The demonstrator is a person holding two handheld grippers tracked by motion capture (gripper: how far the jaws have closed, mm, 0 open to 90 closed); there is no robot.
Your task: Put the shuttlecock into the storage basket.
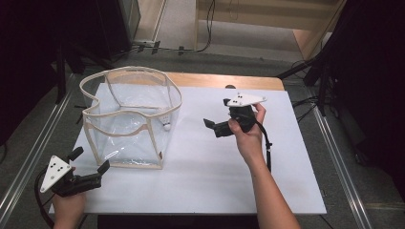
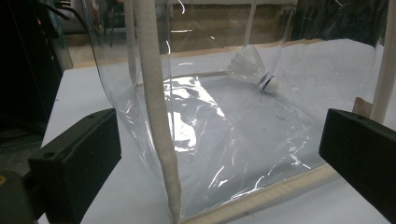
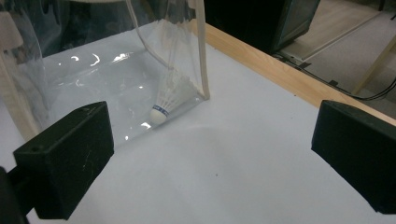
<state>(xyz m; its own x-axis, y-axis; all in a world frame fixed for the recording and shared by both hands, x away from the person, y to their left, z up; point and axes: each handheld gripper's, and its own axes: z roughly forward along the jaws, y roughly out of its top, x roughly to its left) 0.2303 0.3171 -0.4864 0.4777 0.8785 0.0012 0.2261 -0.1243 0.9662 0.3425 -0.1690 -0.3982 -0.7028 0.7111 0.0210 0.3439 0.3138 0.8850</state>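
A clear plastic bag (image 1: 129,119) with cream trim stands open on the left part of the white table (image 1: 229,176). Inside it, against the right wall, lies a white shuttlecock (image 1: 165,123). My left gripper (image 1: 90,160) is open just in front of the bag's near left corner and holds nothing. In the left gripper view the bag's corner seam (image 2: 156,116) rises ahead of the open left gripper (image 2: 217,154), with the shuttlecock (image 2: 259,72) beyond. My right gripper (image 1: 218,112) is open and empty to the right of the bag. In the right gripper view it (image 3: 210,154) faces the shuttlecock (image 3: 170,98) through the bag wall (image 3: 93,79).
The white sheet lies on a wooden tabletop whose bare strip (image 1: 229,80) shows at the far edge. Dark stands and cables (image 1: 315,71) surround the table on the floor. Bare white surface (image 3: 243,154) spreads between the bag and my right gripper.
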